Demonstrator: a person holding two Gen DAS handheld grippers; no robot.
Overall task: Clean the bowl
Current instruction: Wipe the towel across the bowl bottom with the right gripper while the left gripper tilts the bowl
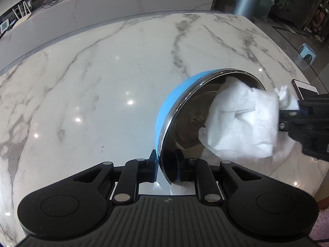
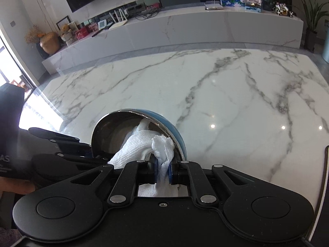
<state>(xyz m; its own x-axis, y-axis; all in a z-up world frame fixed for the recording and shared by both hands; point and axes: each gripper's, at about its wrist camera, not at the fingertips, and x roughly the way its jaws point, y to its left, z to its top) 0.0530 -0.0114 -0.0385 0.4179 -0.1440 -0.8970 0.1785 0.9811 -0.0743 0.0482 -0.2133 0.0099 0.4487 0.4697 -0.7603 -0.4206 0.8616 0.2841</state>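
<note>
2 claws share the work: the left claw (image 1: pixel 167 169) clamps the bowl (image 1: pixel 174 103) rim, tipping it above the desk (image 1: pixel 102 82); from 3 o'clock, the right claw (image 2: pixel 163 169) pinches the paper towel (image 1: pixel 242 119) inside.

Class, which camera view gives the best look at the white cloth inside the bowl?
The left wrist view: the white cloth spreads openly against the bowl's steel inside. In the right wrist view it is bunched in the right claw and partly hidden.

Left gripper (image 1: pixel 167 168) matte black, silver pivot pins; right gripper (image 2: pixel 163 171) blue-padded.
</note>
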